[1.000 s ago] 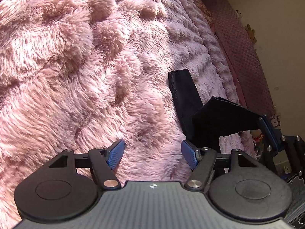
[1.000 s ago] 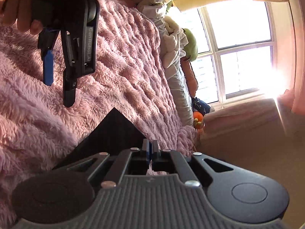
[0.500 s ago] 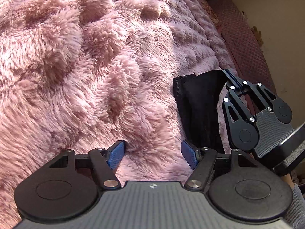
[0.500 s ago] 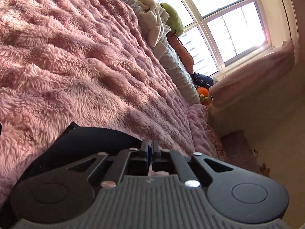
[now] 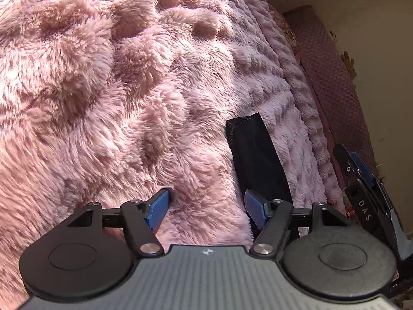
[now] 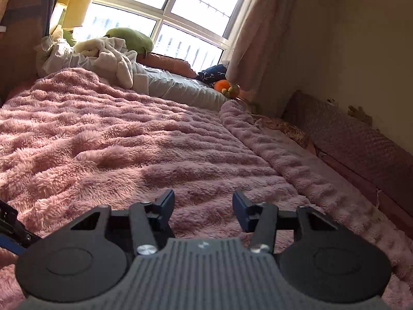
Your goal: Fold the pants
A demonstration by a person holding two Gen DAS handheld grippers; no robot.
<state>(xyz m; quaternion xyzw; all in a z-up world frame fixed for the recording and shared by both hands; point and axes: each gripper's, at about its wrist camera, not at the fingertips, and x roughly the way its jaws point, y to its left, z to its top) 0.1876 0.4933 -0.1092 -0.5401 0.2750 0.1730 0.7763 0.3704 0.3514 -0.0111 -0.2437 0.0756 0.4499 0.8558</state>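
The black pants (image 5: 254, 160) lie as a narrow folded strip on the fluffy pink blanket (image 5: 116, 90), just right of my left gripper (image 5: 206, 206). My left gripper is open and empty, low over the blanket, its right fingertip next to the strip. My right gripper (image 6: 202, 206) is open and empty above the blanket (image 6: 129, 155); the pants do not show in its view. The right gripper also shows in the left wrist view (image 5: 361, 178) at the right edge, apart from the pants.
A heap of white bedding (image 6: 103, 59) and pillows lies at the head of the bed under the window (image 6: 167, 13). An orange toy (image 6: 223, 85) sits by the curtain. A quilted maroon pad (image 6: 361, 149) runs along the wall beside the bed.
My right gripper opened and let go of the pants fold, then pulled back to the right. The pants now lie flat as a strip. My left gripper stayed in place.
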